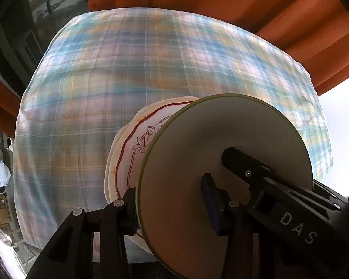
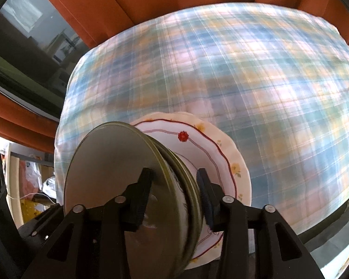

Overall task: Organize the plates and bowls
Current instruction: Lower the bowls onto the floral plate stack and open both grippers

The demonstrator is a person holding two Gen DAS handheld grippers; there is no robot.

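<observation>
Over checked bench cloth (image 1: 86,107) | left hand-held gripper (image 1: 167,209) and right hand-held gripper (image 2: 172,197) pinching plate stack (image 2: 151,186) on edge | risk: loosened pinch, floral plates (image 2: 221,153) sliding out.

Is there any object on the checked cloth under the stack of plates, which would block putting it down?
Nothing visible. Both grippers, left and right, clamp the stack of plates, and the checked cloth looks bare. The area directly beneath the stack is hidden.

Soft daylight fills both views. The plaid cloth (image 1: 128,81) beyond the jaws is smeared by motion blur; the plates between them look sharper. Fisheye bending curves the edges, with dark vignetted corners.
</observation>
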